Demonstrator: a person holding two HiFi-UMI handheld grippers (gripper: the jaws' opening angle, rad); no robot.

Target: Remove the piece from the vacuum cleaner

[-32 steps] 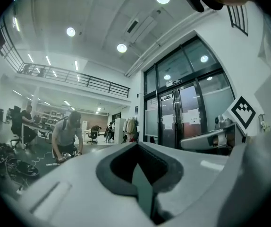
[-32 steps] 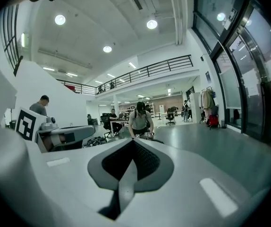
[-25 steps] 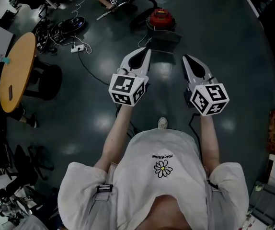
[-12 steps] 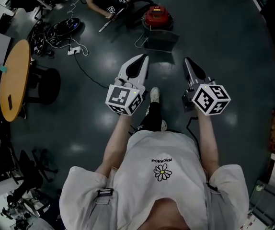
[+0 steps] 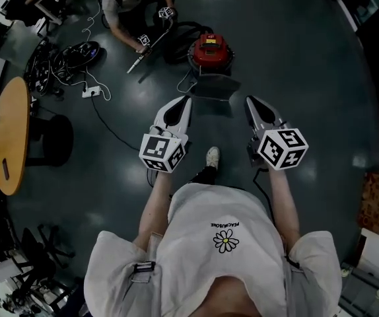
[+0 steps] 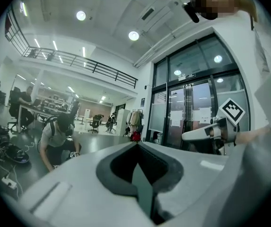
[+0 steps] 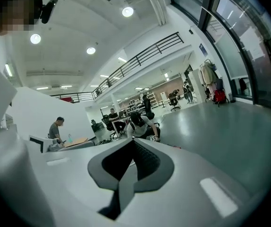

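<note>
The red vacuum cleaner (image 5: pixel 210 50) stands on the dark floor ahead of me, its black hose (image 5: pixel 184 30) looping to its left. A crouching person (image 5: pixel 129 4) holds its wand (image 5: pixel 144 50) with a second pair of grippers. My left gripper (image 5: pixel 186 100) and right gripper (image 5: pixel 248 100) are held out side by side at waist height, both shut and empty, well short of the vacuum. In the left gripper view the vacuum cleaner (image 6: pixel 135 136) shows small and far off, just above the shut left gripper (image 6: pixel 136 144). The right gripper (image 7: pixel 133 141) points toward the crouching person (image 7: pixel 142 123).
A grey flat panel (image 5: pixel 210 86) lies on the floor just in front of the vacuum. A tangle of cables (image 5: pixel 64 57) and a power strip (image 5: pixel 88 92) lie at the left, near a round wooden table (image 5: pixel 8 134) and a dark chair (image 5: pixel 56 137). A box (image 5: pixel 376 190) sits at the right.
I have walked toward the vacuum, which now sits lower and nearer in the head view. Both grippers stayed shut and level, and more of the crouching person shows.
</note>
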